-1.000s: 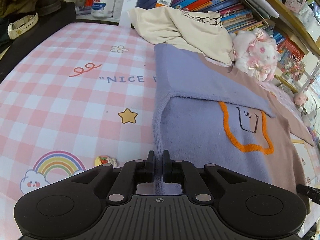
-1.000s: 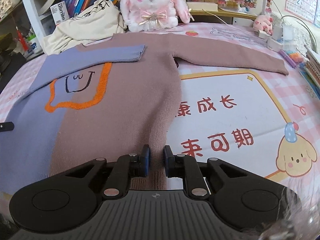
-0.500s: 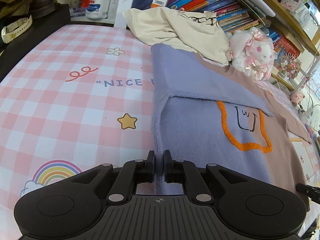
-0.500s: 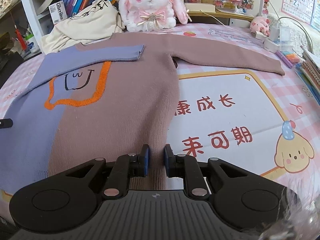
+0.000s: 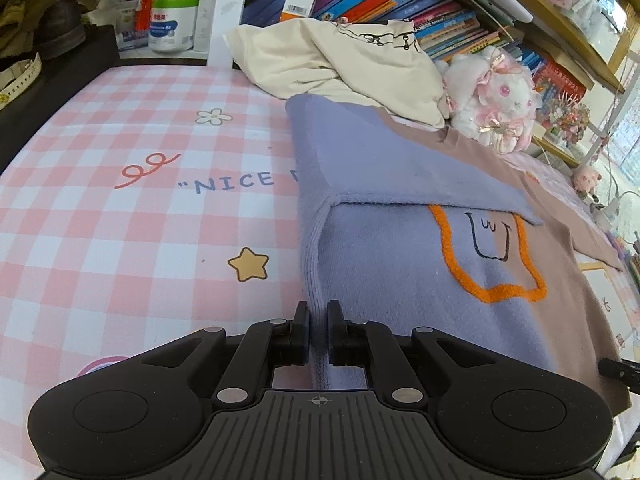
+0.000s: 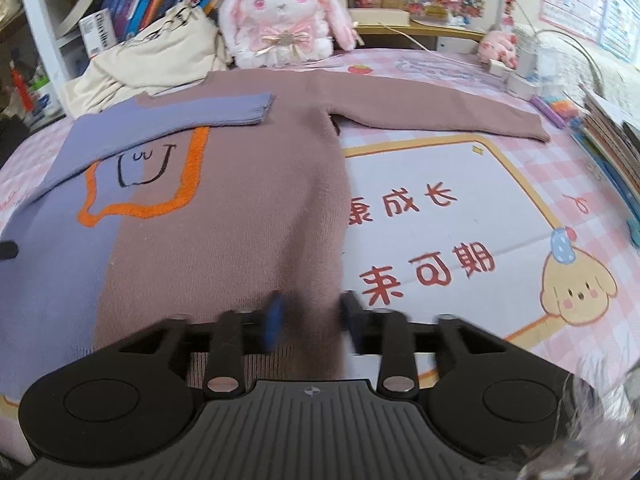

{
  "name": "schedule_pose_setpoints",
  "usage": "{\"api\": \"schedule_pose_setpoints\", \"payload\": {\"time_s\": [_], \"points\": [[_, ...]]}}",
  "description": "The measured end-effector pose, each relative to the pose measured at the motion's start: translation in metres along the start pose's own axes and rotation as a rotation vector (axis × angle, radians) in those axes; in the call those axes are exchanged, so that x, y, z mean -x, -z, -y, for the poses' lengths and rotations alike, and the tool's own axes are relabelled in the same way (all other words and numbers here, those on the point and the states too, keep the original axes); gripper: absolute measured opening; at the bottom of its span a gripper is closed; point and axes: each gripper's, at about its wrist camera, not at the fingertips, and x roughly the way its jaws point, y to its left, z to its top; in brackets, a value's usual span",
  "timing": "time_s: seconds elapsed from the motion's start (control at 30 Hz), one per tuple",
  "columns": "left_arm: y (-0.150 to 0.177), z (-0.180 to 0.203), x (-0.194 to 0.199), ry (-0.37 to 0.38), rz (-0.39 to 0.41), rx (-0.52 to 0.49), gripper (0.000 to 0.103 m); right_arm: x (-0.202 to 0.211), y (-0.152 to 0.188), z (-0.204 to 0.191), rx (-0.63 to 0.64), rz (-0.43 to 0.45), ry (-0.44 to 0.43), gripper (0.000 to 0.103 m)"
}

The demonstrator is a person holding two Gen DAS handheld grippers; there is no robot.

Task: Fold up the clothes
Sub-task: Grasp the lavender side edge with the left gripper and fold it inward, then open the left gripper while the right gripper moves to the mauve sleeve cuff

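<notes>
Lay flat on pink checked table cover [image 5: 120, 240]: two-tone sweater [image 6: 224, 220], lilac half with orange-outlined face patch [image 6: 148, 176], mauve half beside it. Lilac sleeve [image 6: 180, 118] folded across chest; mauve sleeve [image 6: 432, 116] stretched out sideways toward bookshelf side. Left gripper [image 5: 318, 320] clenched on lilac side hem near bottom corner. Right gripper [image 6: 312, 318] spread apart, motion-blurred, straddled mauve bottom edge without pinching. Behind sweater: cream garment [image 5: 340, 64] heaped, touching plush bunny [image 6: 284, 16], then row of books [image 5: 400, 0].
</notes>
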Motion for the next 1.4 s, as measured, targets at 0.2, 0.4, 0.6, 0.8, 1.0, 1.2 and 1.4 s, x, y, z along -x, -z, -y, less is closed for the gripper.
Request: {"api": "schedule_pose_setpoints", "payload": {"time_s": [0.2, 0.4, 0.6, 0.8, 1.0, 1.2, 1.4], "points": [[0.007, 0.02, 0.029, -0.03, 0.086, -0.046, 0.083, 0.022, 0.007, -0.004, -0.061, 0.061, 0.058, 0.072], [0.022, 0.056, 0.045, -0.034, 0.125, -0.196, 0.094, 0.045, 0.016, -0.021, -0.022, 0.122, 0.081, 0.079], [0.032, 0.079, 0.041, -0.067, 0.092, -0.364, 0.096, 0.057, 0.03, -0.038, 0.051, 0.148, 0.083, 0.081], [0.035, 0.089, 0.037, -0.061, 0.072, -0.368, 0.096, 0.06, 0.042, -0.03, 0.032, 0.135, 0.099, 0.081], [0.035, 0.1, 0.034, -0.081, 0.079, -0.362, 0.096, 0.06, 0.042, -0.013, -0.006, 0.138, 0.112, 0.081], [0.034, 0.111, 0.031, -0.102, 0.085, -0.356, 0.096, 0.055, 0.036, 0.003, -0.007, 0.14, 0.102, 0.081], [0.03, 0.128, 0.02, -0.155, 0.072, -0.278, 0.096, 0.041, 0.018, 0.042, 0.0, 0.138, 0.077, 0.082]]}}
